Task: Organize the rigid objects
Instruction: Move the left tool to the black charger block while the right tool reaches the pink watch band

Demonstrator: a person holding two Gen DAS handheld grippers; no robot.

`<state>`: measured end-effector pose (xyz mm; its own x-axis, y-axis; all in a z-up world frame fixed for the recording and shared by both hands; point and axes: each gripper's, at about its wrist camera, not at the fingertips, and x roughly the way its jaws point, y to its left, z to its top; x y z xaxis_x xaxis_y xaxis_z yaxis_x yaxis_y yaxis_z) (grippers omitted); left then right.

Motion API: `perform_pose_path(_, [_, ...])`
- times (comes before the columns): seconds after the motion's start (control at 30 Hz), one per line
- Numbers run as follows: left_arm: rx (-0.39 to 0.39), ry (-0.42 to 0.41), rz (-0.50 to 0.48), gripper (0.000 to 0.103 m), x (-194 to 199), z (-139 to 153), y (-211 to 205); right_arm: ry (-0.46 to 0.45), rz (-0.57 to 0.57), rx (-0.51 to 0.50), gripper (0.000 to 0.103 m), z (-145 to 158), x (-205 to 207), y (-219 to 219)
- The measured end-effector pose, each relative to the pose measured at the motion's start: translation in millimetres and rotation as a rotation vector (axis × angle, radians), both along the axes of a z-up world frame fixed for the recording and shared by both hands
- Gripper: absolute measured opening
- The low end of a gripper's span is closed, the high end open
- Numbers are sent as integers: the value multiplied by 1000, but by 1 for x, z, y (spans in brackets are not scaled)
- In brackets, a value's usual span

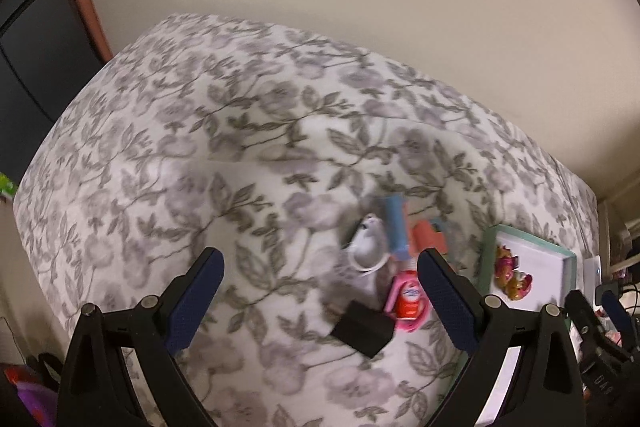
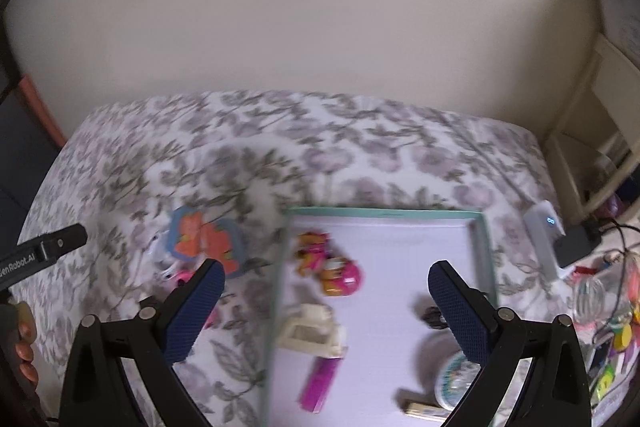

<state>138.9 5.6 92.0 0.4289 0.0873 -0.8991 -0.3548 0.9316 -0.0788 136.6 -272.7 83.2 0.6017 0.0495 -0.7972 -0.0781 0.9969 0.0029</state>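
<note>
- Black block (image 1: pixel 362 329) lies between the left gripper (image 1: pixel 320 301) jaws, toward two o'clock, nearer this hand.
- Both grippers gape, released; right gripper (image 2: pixel 326 311) hovers over the tray (image 2: pixel 486 247).

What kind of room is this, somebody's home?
Most likely a bedroom at home: a bed with a floral bedspread against a plain wall, small toys in a shallow tray, and cluttered shelves alongside.

Soft matt floral cloth bedspread (image 1: pixel 240 147); glossy plastic toys (image 2: pixel 332 267).
</note>
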Motion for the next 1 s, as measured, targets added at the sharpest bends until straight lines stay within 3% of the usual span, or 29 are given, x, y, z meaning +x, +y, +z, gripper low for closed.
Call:
perform_pose_path(0.43, [-53, 94, 66, 97, -19, -41, 29, 124, 163, -63, 103, -52, 7, 78])
perform_pose_path(0.63, [-86, 147, 51, 97, -16, -61, 24, 188, 122, -74, 103, -72, 15, 74])
perform_pose_path(0.77, [-148, 166, 13, 97, -12, -70, 14, 190, 82, -71, 103, -71, 19, 59])
perform_pose_path(1.0, [-129, 225, -56, 97, -7, -86, -5, 202, 3, -43, 103, -71, 24, 32])
